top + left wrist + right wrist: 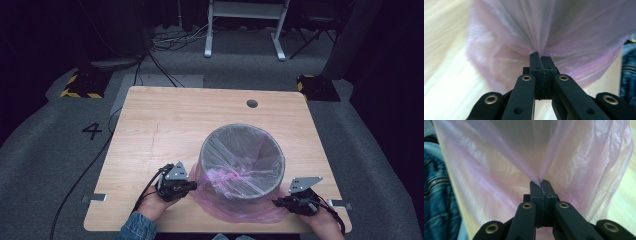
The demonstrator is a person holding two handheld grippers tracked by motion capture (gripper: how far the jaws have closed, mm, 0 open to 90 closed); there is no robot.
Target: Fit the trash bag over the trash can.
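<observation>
A grey round bin (243, 165) stands near the front of the wooden table (165, 125), lined with a thin pink plastic bag (235, 207) whose skirt hangs over the rim and spreads on the table. My left gripper (192, 184) is at the bin's left side, shut on a pinch of the pink bag (544, 32); the film gathers into folds at its tips (540, 55). At the bin's right front my right gripper (276, 202) is shut on another pinch of the bag (499, 170), which fans out from its tips (540, 182).
A dark round hole (252, 103) sits in the table near its far edge. Metal brackets (95, 198) stick out at the table's front corners. A white frame (245, 25), cables and yellow-black blocks (82, 85) lie on the floor beyond. A denim sleeve (137, 227) is at the front.
</observation>
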